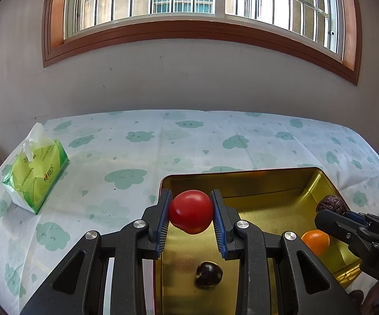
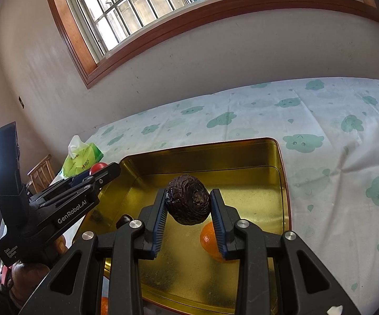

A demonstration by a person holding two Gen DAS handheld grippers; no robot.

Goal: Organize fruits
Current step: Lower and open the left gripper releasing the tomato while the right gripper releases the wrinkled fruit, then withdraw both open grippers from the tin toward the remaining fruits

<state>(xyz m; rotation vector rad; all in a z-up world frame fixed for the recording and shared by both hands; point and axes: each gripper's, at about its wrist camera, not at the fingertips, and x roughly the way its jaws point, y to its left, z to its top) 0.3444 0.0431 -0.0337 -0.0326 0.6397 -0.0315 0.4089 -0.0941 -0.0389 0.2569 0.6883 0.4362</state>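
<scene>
Gold-coloured metal forms the shallow tin tray (image 1: 242, 176) that lies on the bench (image 1: 137, 141), which is covered with a pale cloth printed with green clouds. A glossy red tomato (image 1: 191, 211) hangs above the tray's left part, clamped between the blue pads of the left tool (image 1: 191, 214), whose jaws stand only as far apart as the fruit is wide. Below it, at 6 o'clock in the left wrist view, a small dark cherry-like fruit (image 1: 208, 274) rests on the tray floor. A wrinkled, dark brown round fruit (image 2: 187, 199), possibly a passion fruit, is gripped the same way by the right tool (image 2: 188, 202), held over the tray's middle. Just under that fruit, at 5 o'clock in the right wrist view, an orange (image 2: 209, 240) sits on the tray floor, partly hidden by the right pad. Both tools reach over the tray side by side, the left one showing at 9 o'clock in the right wrist view. A green tissue pack (image 1: 36, 173) stands on the bench well apart from the tray, at 9 o'clock in the left view. A wood-framed barred window (image 1: 189, 0) fills the wall behind.
</scene>
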